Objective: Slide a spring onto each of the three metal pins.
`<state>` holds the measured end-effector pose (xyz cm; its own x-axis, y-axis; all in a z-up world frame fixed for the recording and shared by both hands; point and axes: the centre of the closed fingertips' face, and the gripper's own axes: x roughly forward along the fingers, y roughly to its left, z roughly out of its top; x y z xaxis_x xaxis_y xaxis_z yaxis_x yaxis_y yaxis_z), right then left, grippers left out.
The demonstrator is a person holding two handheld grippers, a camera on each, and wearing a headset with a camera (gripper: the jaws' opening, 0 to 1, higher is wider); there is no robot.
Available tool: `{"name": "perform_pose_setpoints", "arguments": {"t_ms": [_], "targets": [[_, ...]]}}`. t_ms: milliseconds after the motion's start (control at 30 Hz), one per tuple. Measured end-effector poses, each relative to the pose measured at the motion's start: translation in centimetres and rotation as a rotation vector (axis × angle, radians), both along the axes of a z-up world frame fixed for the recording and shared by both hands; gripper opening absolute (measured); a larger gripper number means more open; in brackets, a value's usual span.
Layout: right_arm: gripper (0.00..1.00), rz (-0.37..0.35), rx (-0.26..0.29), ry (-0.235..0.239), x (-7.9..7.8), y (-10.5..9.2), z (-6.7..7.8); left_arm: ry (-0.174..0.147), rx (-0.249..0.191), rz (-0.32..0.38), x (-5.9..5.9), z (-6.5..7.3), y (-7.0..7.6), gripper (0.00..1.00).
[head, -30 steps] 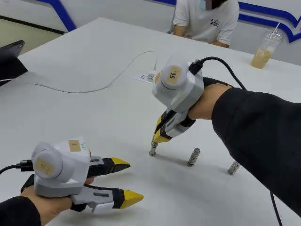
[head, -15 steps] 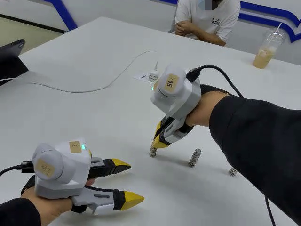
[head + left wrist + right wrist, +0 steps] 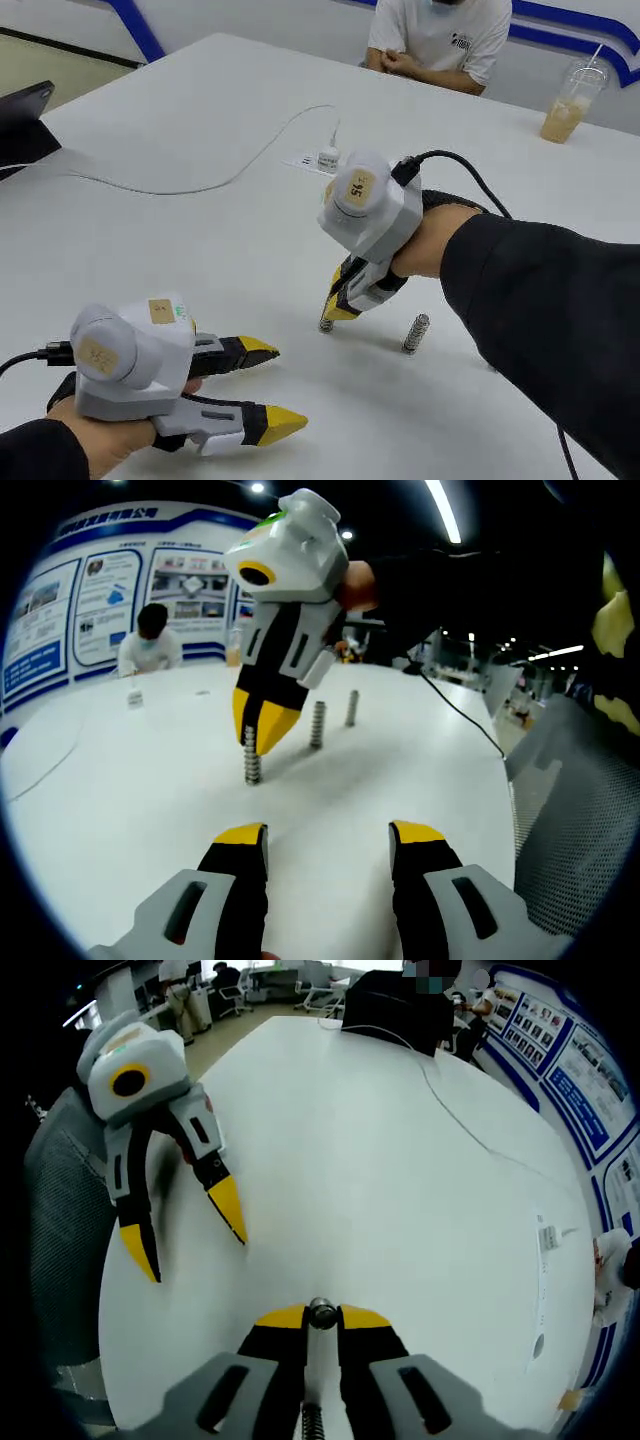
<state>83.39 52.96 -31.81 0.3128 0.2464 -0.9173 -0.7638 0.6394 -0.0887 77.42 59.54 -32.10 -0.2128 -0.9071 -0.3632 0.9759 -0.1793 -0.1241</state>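
**Now: three vertical axes, one of them gripped**

From the head view we see the white-and-black, yellow-tipped right gripper (image 3: 332,312) pointing steeply down at the white table (image 3: 200,250). Its jaws are drawn together on the top of the first pin (image 3: 326,324), a short metal pin standing upright and sleeved in a coiled grey spring (image 3: 252,768). In the right gripper view we look straight down this pin's long axis: its round head sits pinched between the yellow tips, and coils show below them. We mark the second pin (image 3: 415,333), also spring-covered and vertical, near the first on its right. In the left gripper view the third pin (image 3: 352,708) stands beyond it, so that the three form a row, apart from one another. The matching left gripper (image 3: 280,385) hangs low over the table, well apart from the pins. Its jaws are spread, hold nothing, and point towards the row.
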Motion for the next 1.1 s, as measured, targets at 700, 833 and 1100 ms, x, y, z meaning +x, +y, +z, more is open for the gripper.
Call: {"name": "perform_pose_setpoints", "arguments": {"t_ms": [700, 833, 1100], "targets": [[0.22, -0.051, 0.024, 0.001, -1.1, -1.2, -0.3, 0.006, 0.005, 0.009, 0.2, -0.1, 0.0, 0.51], [0.24, -0.064, 0.029, -0.004, -1.3, -1.4, -0.3, 0.006, 0.004, 0.011, 0.2, -0.1, 0.0, 0.51], [0.32, -0.095, 0.049, -0.027, -1.5, -2.0, -0.3, 0.008, 0.004, 0.012, 0.3, -0.1, 0.0, 0.51]]}}
